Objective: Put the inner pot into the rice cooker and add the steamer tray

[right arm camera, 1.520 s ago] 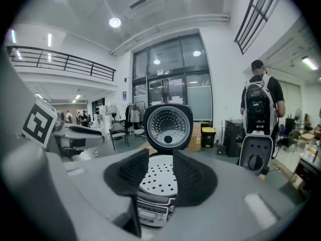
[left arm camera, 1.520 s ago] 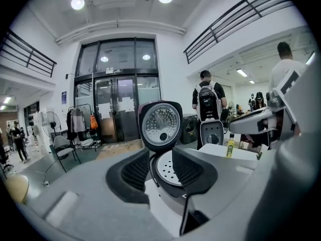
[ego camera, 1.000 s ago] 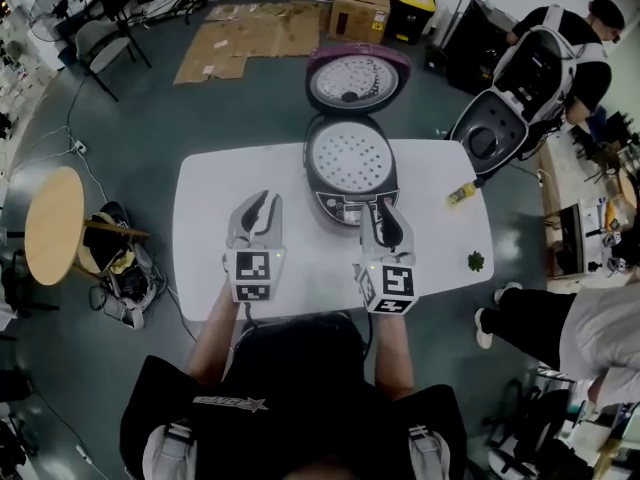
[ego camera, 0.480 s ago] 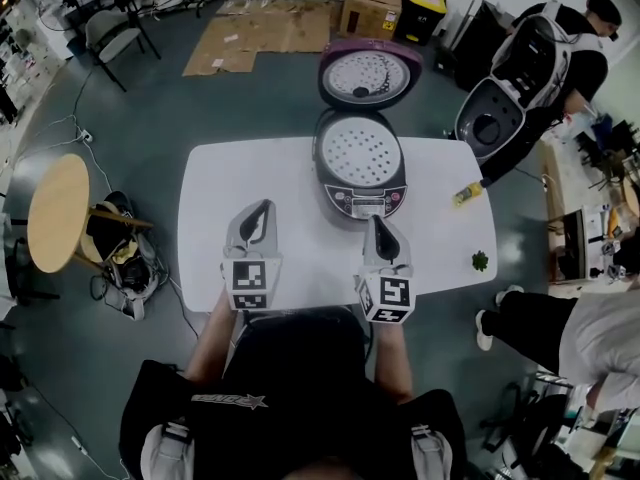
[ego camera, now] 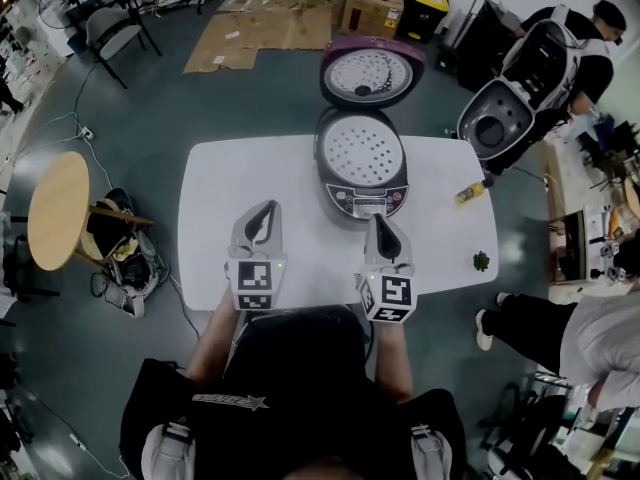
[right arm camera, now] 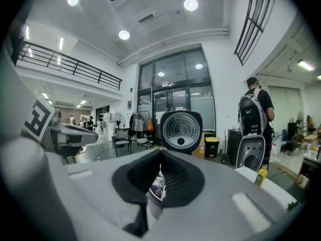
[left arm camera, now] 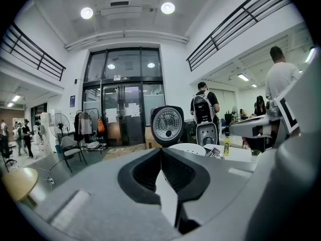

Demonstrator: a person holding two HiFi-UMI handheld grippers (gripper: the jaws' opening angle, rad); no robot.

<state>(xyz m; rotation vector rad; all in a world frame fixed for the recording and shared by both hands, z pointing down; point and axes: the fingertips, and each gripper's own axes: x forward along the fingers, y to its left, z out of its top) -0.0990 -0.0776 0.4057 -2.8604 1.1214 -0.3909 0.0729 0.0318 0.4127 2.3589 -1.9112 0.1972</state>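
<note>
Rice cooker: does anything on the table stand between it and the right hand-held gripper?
Nothing visible does. Only bare table lies between the right hand-held gripper and the front panel of the rice cooker. The bottle and the green thing lie off to the right, out of that path.

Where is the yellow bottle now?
In the head view, the yellow bottle is on the white table near its right edge, just right of the open rice cooker.

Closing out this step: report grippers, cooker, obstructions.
Left gripper, right gripper shut, empty, short of the rice cooker. Steamer tray seated in it, lid open. Bottle at right, out of the path.
</note>
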